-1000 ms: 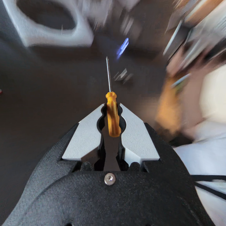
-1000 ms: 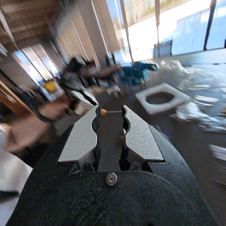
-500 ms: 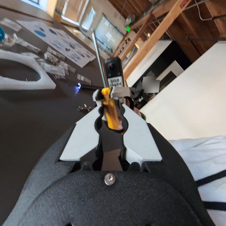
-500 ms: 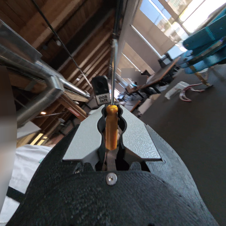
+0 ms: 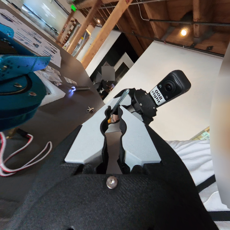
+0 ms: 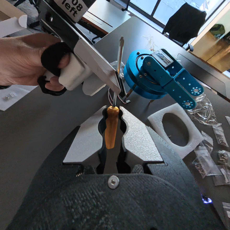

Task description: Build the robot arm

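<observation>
Both grippers met on one screwdriver (image 6: pixel 111 127): right gripper (image 6: pixel 112 109) pinched its amber handle, left gripper (image 5: pixel 113 108) clamped the steel shaft, near a blue robot arm (image 6: pixel 161 77).

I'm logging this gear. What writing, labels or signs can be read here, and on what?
I don't copy wording; these bear it.
White label on the camera over the right gripper: legible.
White label over the left gripper, which shares the screwdriver: cut off.
Green ceiling sign: blurred.
Printed sheet on the table: too small.
Motor label on the blue arm: too small.
</observation>
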### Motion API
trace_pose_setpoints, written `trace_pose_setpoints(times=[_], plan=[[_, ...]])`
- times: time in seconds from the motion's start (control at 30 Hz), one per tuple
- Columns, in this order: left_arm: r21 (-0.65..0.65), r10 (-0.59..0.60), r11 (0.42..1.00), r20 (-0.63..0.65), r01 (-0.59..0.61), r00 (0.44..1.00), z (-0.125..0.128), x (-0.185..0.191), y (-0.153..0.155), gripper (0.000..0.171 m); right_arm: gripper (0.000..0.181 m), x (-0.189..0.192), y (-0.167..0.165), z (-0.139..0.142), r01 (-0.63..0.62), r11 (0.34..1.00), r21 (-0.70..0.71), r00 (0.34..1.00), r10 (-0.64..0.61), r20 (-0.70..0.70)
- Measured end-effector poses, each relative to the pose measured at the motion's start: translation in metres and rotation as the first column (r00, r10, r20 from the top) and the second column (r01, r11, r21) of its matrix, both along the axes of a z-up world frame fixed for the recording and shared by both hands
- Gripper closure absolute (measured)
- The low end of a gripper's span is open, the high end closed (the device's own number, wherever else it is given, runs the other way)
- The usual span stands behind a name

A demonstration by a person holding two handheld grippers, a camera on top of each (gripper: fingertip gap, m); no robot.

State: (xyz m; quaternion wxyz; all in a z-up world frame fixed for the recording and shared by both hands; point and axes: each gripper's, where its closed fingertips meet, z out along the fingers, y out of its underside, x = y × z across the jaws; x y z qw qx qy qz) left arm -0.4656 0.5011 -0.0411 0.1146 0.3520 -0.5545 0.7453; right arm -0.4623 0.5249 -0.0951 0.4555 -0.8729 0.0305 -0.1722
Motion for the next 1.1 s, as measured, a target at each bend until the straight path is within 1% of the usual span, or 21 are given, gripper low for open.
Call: trace_pose_setpoints(times=[0.07, 0.13, 0.17, 0.23, 0.3, 0.33, 0.37, 0.4, 0.43, 0.5, 0.53, 0.57, 0.6, 0.7, 0.77, 0.8, 0.9, 0.97, 1.0, 1.03, 1.1], plan=[[-0.016, -0.003, 1.000, 0.013, 0.003, 1.000, 0.001, 0.003, 0.011, 0.167, 0.166, -0.003, 0.007, 0.002, 0.037, 0.999, 0.012, 0.999, -0.037, -0.032], [-0.117, -0.035, 0.993, -0.003, 0.034, 0.999, 0.012, 0.003, 0.018, 0.169, 0.163, -0.007, 0.011, 0.017, 0.068, 0.994, 0.081, 0.998, -0.068, -0.012], [-0.170, -0.046, 0.985, -0.030, 0.040, 0.999, 0.017, 0.004, 0.022, 0.170, 0.156, -0.012, 0.012, 0.026, 0.058, 0.990, 0.126, 0.998, -0.061, 0.013], [-0.306, -0.087, 0.950, -0.064, 0.063, 0.994, 0.033, 0.004, 0.033, 0.171, 0.125, -0.022, 0.003, 0.050, 0.048, 0.967, 0.251, 0.990, -0.080, 0.117], [-0.437, -0.145, 0.895, -0.100, 0.088, 0.984, 0.046, -0.001, 0.040, 0.170, 0.118, -0.044, -0.016, 0.062, -0.008, 0.935, 0.355, 0.970, -0.078, 0.229], [-0.465, -0.159, 0.881, -0.112, 0.090, 0.981, 0.049, -0.004, 0.039, 0.170, 0.118, -0.053, -0.024, 0.066, -0.023, 0.911, 0.411, 0.958, -0.097, 0.269], [-0.475, -0.158, 0.877, -0.127, 0.080, 0.979, 0.049, -0.007, 0.036, 0.170, 0.117, -0.059, -0.029, 0.067, -0.036, 0.899, 0.436, 0.938, -0.120, 0.325], [-0.490, -0.151, 0.869, -0.139, 0.065, 0.979, 0.050, -0.011, 0.032, 0.170, 0.111, -0.061, -0.031, 0.068, -0.033, 0.895, 0.444, 0.904, -0.163, 0.396], [-0.517, -0.159, 0.854, -0.146, 0.061, 0.977, 0.052, -0.015, 0.029, 0.170, 0.106, -0.064, -0.031, 0.071, -0.020, 0.894, 0.448, 0.862, -0.211, 0.460], [-0.567, -0.191, 0.821, -0.164, 0.066, 0.968, 0.057, -0.025, 0.020, 0.170, 0.104, -0.069, -0.028, 0.079, -0.002, 0.896, 0.444, 0.781, -0.276, 0.561], [-0.581, -0.204, 0.811, -0.171, 0.069, 0.964, 0.058, -0.029, 0.017, 0.170, 0.114, -0.073, -0.026, 0.081, -0.007, 0.902, 0.432, 0.753, -0.279, 0.595], [-0.582, -0.218, 0.809, -0.173, 0.079, 0.961, 0.059, -0.034, 0.012, 0.170, 0.131, -0.077, -0.025, 0.085, -0.019, 0.905, 0.426, 0.733, -0.277, 0.621], [-0.576, -0.219, 0.814, -0.174, 0.082, 0.960, 0.060, -0.038, 0.009, 0.170, 0.138, -0.079, -0.026, 0.089, -0.011, 0.902, 0.431, 0.720, -0.292, 0.629], [-0.566, -0.198, 0.822, -0.168, 0.070, 0.966, 0.061, -0.049, 0.004, 0.170, 0.147, -0.083, -0.030, 0.096, -0.001, 0.887, 0.461, 0.746, -0.307, 0.591], [-0.565, -0.185, 0.823, -0.174, 0.056, 0.967, 0.060, -0.056, 0.002, 0.170, 0.162, -0.084, -0.031, 0.093, 0.015, 0.898, 0.440, 0.762, -0.295, 0.577], [-0.563, -0.179, 0.825, -0.177, 0.050, 0.968, 0.059, -0.059, 0.001, 0.170, 0.165, -0.088, -0.032, 0.094, 0.004, 0.896, 0.444, 0.761, -0.291, 0.580], [-0.560, -0.166, 0.828, -0.185, 0.035, 0.969, 0.058, -0.068, 0.002, 0.171, 0.165, -0.100, -0.032, 0.097, -0.024, 0.887, 0.460, 0.754, -0.287, 0.591], [-0.552, -0.144, 0.834, -0.190, 0.016, 0.971, 0.057, -0.071, 0.003, 0.170, 0.159, -0.107, -0.031, 0.100, -0.042, 0.871, 0.489, 0.755, -0.294, 0.587], [-0.556, -0.141, 0.831, -0.189, 0.012, 0.972, 0.058, -0.073, 0.004, 0.170, 0.160, -0.110, -0.031, 0.102, -0.047, 0.865, 0.499, 0.756, -0.296, 0.584], [-0.562, -0.139, 0.827, -0.192, 0.008, 0.972, 0.059, -0.075, 0.006, 0.170, 0.166, -0.112, -0.030, 0.101, -0.049, 0.867, 0.497, 0.759, -0.291, 0.582], [-0.560, -0.134, 0.829, -0.198, 0.000, 0.971, 0.058, -0.077, 0.008, 0.170, 0.166, -0.114, -0.028, 0.102, -0.051, 0.864, 0.501, 0.759, -0.292, 0.581]])
